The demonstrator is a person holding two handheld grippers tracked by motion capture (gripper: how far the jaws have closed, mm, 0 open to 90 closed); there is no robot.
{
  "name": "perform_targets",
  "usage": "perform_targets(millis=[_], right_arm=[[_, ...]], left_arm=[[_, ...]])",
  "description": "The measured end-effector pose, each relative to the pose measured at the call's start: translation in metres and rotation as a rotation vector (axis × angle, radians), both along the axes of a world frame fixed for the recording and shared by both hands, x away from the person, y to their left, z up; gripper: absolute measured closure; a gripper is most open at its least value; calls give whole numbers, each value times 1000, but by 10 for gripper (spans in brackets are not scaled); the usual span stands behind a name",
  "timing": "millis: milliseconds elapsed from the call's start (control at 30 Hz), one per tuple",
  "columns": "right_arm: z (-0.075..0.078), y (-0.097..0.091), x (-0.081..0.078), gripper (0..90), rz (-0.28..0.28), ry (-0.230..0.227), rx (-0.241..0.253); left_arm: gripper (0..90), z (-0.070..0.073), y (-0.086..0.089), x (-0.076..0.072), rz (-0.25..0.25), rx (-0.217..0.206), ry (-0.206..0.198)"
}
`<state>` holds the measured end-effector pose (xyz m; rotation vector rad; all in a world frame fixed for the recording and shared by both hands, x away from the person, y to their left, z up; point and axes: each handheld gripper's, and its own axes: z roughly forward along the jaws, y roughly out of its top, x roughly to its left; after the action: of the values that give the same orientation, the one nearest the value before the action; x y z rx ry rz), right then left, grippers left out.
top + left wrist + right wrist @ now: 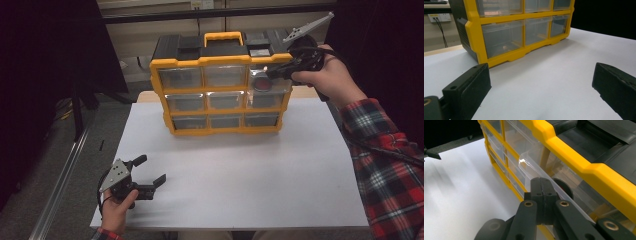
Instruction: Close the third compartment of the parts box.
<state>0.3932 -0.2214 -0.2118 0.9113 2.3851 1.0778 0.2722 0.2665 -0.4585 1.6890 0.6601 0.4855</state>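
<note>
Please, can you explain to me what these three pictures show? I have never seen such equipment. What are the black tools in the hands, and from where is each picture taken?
A person sits at a white table and holds a hand-held gripper in each hand: a tool with two black jaws.

The high view looks down from above. The other two pictures come from small cameras riding on each tool.

On the table stands a yellow and black drawer organizer with clear drawers.

The left hand-held gripper rests low near the table's front, jaws wide apart, holding nothing. The right hand-held gripper is shut at the top right drawer, which stands pulled out a little. Its jaws seem to pinch the drawer's clear front edge, and something round and dark red lies inside.
</note>
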Motion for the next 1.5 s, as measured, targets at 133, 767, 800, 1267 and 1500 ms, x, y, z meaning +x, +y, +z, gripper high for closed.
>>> perform_targets(millis=[133,767,800,1267,1500], right_arm=[[0,0,1,900,1,-3,3],[-4,-1,6,900,-21,-21,12],[-4,-1,6,900,-23,-17,16],[-9,-1,11,900,-23,-29,40],[-9,-1,13,900,-35,-34,51]], left_arm=[[19,0,0,0,-15,-2,1],[20,0,1,0,-1,1,-5],[20,0,1,0,-1,1,-6],[19,0,1,0,5,8,-4],[19,0,2,0,2,19,-4]])
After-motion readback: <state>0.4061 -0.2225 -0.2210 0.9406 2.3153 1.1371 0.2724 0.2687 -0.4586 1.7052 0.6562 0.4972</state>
